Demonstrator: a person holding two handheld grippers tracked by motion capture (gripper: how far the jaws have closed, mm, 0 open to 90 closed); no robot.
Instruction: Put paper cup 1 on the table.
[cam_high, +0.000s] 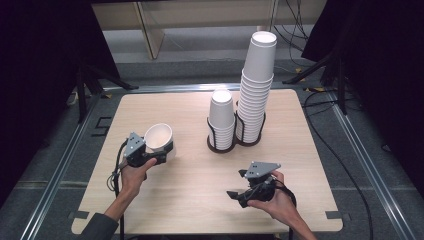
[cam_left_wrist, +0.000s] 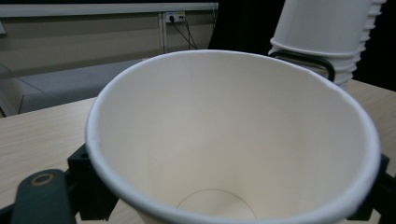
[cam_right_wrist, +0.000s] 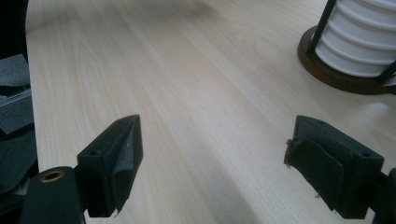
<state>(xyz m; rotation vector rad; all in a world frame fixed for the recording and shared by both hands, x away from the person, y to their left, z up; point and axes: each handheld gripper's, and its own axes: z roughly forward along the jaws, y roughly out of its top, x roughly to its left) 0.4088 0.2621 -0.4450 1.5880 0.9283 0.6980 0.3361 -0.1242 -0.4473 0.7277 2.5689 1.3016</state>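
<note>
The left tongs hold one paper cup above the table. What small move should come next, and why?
Probably lower the paper cup onto the bare wooden table and then release it. The left tongs grip it low on its wall, mouth tilted up, away from the two cup stacks, while the right tongs rest open and empty.

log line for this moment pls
left claw: shut on paper cup | right claw: open, empty, above table | cup stacks: in holder

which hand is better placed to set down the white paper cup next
Left. The left gripper already has its jaws closed on the white paper cup, above the light wooden table. The right gripper has open, empty jaws.
</note>
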